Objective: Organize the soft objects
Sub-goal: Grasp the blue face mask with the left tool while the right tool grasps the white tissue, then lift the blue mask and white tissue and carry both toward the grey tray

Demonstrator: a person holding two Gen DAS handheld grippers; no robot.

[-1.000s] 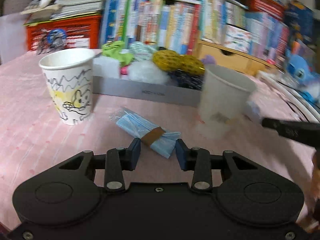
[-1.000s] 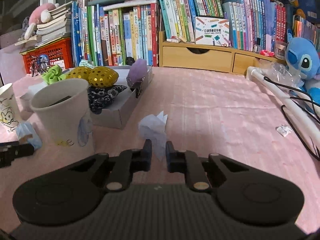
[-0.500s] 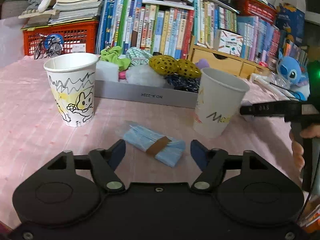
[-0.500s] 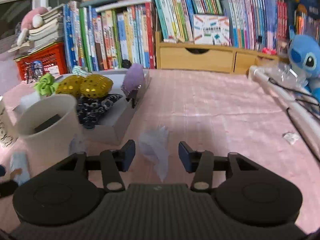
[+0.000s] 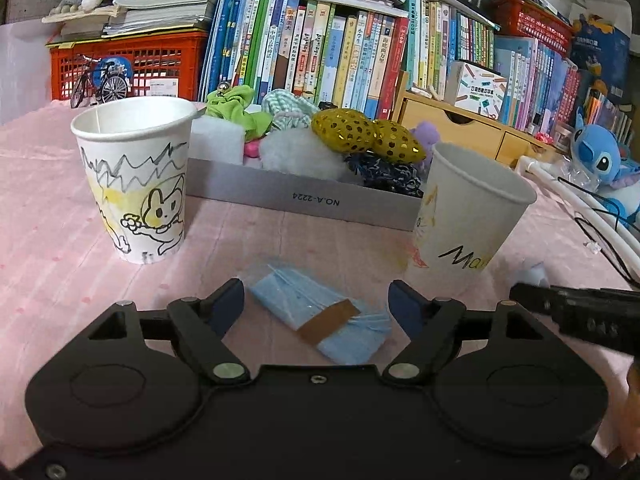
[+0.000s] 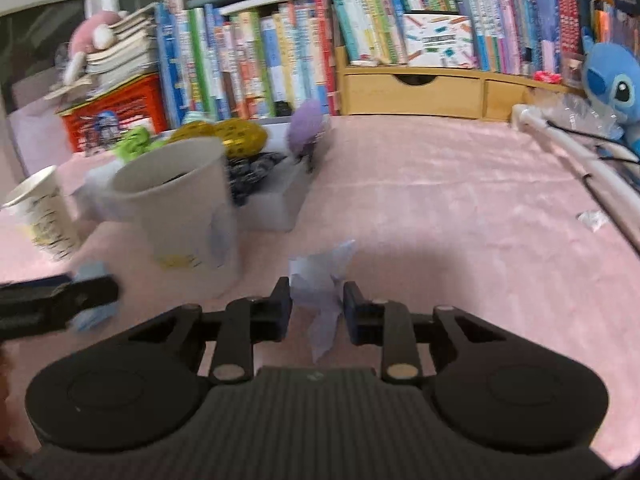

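A pack of blue face masks (image 5: 324, 320) with a brown band lies on the pink cloth between the fingers of my left gripper (image 5: 316, 306), which is open and not touching it. My right gripper (image 6: 316, 304) has its jaws narrowed around a crumpled pale tissue (image 6: 322, 280); the view is blurred and whether the pads touch it is unclear. A drawn-on paper cup (image 5: 132, 180) stands at left and a second paper cup (image 5: 468, 208) at right. A grey box (image 5: 304, 200) behind holds several soft items.
Bookshelves (image 5: 360, 52), a red crate (image 5: 128, 64) and a wooden drawer unit (image 5: 460, 128) line the back. A blue plush toy (image 5: 600, 160) and white tube with cables (image 5: 580, 204) sit at the right edge. The right gripper's finger (image 5: 576, 312) reaches in beside the right cup.
My left gripper opened wide and left the mask pack on the cloth. My right gripper opened, then narrowed again around the tissue, and swung closer to the right cup.
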